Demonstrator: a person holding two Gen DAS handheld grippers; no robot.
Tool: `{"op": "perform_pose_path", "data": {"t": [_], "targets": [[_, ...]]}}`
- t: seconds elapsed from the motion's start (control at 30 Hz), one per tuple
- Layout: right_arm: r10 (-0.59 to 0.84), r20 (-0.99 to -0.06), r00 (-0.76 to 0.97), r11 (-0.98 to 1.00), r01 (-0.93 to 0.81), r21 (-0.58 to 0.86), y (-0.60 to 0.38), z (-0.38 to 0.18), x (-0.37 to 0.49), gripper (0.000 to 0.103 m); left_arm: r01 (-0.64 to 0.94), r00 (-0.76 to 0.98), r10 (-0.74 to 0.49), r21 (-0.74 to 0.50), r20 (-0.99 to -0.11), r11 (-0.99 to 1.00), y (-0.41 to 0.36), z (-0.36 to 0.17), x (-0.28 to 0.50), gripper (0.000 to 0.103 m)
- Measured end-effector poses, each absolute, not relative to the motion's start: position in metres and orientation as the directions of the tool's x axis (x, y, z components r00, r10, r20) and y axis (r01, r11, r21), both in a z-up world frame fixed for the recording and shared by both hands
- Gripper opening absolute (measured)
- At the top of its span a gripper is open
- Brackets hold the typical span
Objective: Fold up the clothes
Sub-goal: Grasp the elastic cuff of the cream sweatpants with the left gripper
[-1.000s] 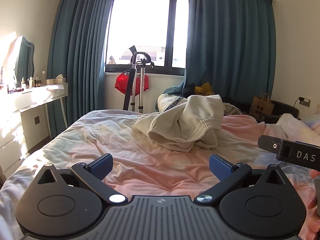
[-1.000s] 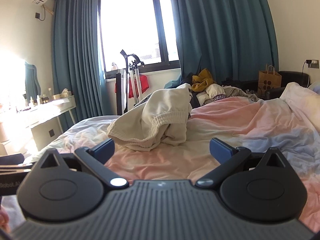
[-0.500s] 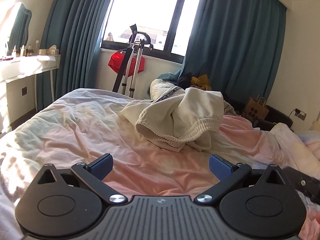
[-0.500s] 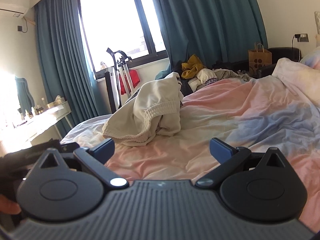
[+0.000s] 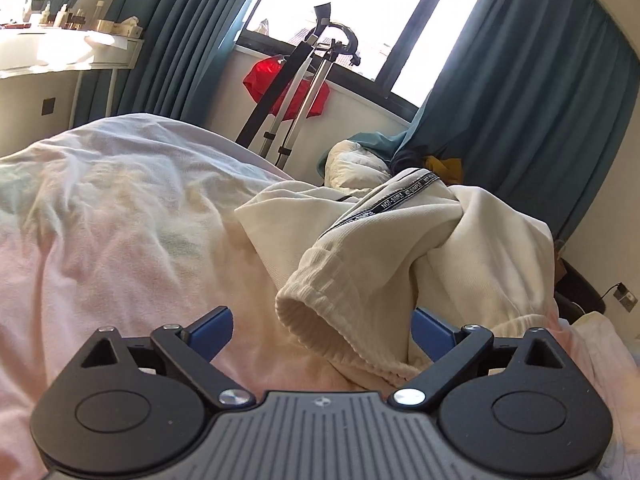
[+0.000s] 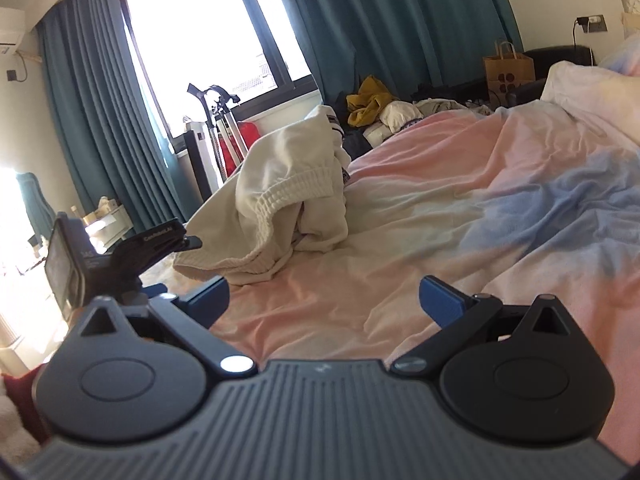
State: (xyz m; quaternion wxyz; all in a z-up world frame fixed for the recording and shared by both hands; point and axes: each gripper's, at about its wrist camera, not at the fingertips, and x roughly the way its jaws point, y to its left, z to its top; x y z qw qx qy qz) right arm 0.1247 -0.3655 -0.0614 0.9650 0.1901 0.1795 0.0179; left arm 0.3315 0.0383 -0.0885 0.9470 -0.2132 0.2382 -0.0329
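Observation:
A crumpled cream sweatshirt (image 5: 440,248) with ribbed cuffs and a black lettered tape lies heaped on the pink bed sheet (image 5: 120,248). My left gripper (image 5: 322,330) is open, and a ribbed cuff opening lies between its blue fingertips without being pinched. In the right wrist view the sweatshirt (image 6: 288,200) sits at centre left, and my right gripper (image 6: 322,300) is open and empty over the sheet (image 6: 400,240), short of the heap. The left gripper's body (image 6: 120,256) shows at the left of that view.
A folded trolley with a red bag (image 5: 296,88) stands by the window. A white dressing table (image 5: 72,60) is at the far left. More clothes (image 6: 376,100) and a paper bag (image 6: 508,68) lie beyond the bed. A pillow (image 6: 592,84) is at right.
Both grippers have moved forward toward the sweatshirt. The left one has come close enough that a cuff lies between its fingertips. Both stay open.

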Motion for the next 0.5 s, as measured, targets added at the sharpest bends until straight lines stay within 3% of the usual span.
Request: {"op": "perform_pose_path", "data": {"t": [0.03,0.13,0.23,0.27,0.3,0.5], "targets": [[0.101,-0.344,0.933,0.927,0.037,0.374,-0.366,-0.065,0.129,0.103,-0.042,0.884,-0.168,-0.431,-0.437,0.901,0.039,-0.092,0.341,0.09],[0.097,-0.335,0.937,0.924,0.041,0.381,-0.367,-0.076,0.139,0.103,-0.041,0.882,-0.2,-0.492,-0.427,0.87,0.043,-0.101,0.359,0.062],[0.093,-0.334,0.938,0.923,0.044,0.381,-0.366,-0.082,0.146,0.103,-0.066,0.886,-0.187,-0.515,-0.425,0.855,0.046,-0.099,0.361,0.043],[0.093,-0.335,0.938,0.924,0.044,0.38,-0.365,-0.083,0.147,0.103,-0.061,0.887,-0.193,-0.52,-0.42,0.852,0.047,-0.096,0.358,0.033],[0.093,-0.336,0.937,0.925,0.043,0.378,-0.365,-0.083,0.149,0.103,-0.051,0.887,-0.204,-0.527,-0.415,0.848,0.048,-0.091,0.354,0.015],[0.146,-0.243,0.959,0.919,-0.04,0.392,-0.366,-0.065,0.136,0.103,0.047,0.908,-0.24,-0.487,-0.343,0.872,0.051,-0.024,0.288,0.013]]}}
